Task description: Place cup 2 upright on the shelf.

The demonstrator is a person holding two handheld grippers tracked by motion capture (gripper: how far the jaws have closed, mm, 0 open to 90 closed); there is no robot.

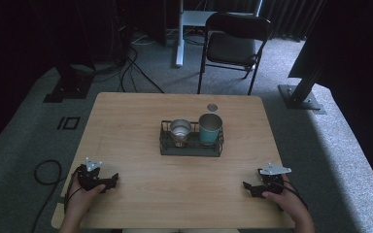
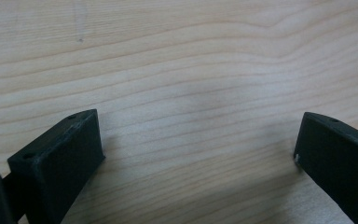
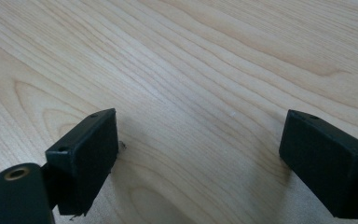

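Observation:
A dark wire basket [image 1: 165, 144] sits mid-table and holds a silver metal cup [image 1: 180, 131] on the left and a taller teal cup [image 1: 210, 128] on the right. A small round lid [image 1: 212, 107] lies on the wood just behind the basket. My left gripper [image 1: 112, 180] rests near the front left edge, held by a hand; its jaws stand wide apart over bare wood [image 2: 196, 135]. My right gripper [image 1: 247, 187] rests near the front right edge, also open, with only wood grain between its jaws [image 3: 198, 149].
The wooden table [image 1: 126, 116] stands on grey carpet. A black folding chair [image 1: 233, 43] stands behind it, beside a white desk leg [image 1: 178, 39]. Black stands [image 1: 70, 82] and cables [image 1: 43, 170] lie on the floor at left; a dark post base [image 1: 301, 94] sits at right.

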